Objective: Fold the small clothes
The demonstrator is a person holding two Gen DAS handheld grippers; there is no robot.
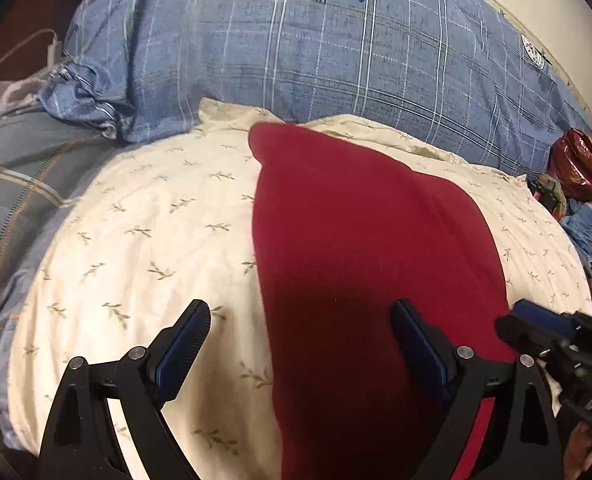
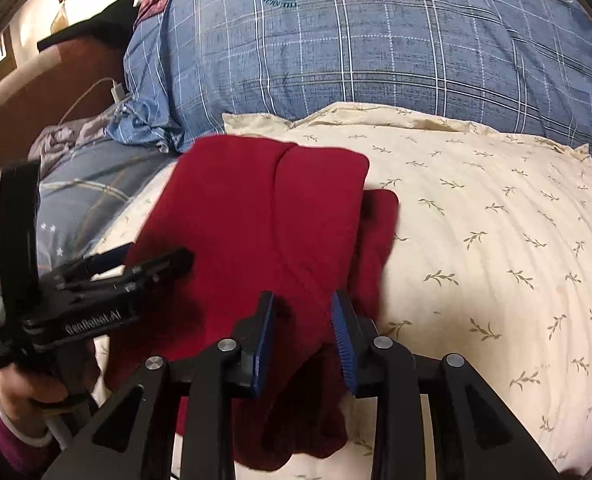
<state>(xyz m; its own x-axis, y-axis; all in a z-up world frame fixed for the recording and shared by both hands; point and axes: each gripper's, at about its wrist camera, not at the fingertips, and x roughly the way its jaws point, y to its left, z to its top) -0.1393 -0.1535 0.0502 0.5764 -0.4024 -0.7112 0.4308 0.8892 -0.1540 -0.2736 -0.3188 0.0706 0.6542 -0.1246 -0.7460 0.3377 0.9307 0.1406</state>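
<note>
Red garment (image 2: 264,216) lies on cream pillow (image 2: 475,240) on bed, one layer doubled over another, lower layer peeking out on right.

Left tongs (image 1: 299,344) spread wide, hovering over garment's near edge, holding nothing.

Right tongs (image 2: 301,336) narrowed around raised near fold; actual pinch: cannot tell.

Judged step: mid-fold. Next likely needs firm grip on both near corners, then carry toward blue plaid quilt (image 2: 375,52).

Cream pillow with small olive leaf-sprig print (image 1: 144,220), foreground. Blue plaid quilt with round navy crest emblem (image 1: 335,52), bunched just behind the pillow. White charger plug and cable (image 2: 114,92), left of quilt. Glossy red bag (image 1: 579,164), far right.
</note>
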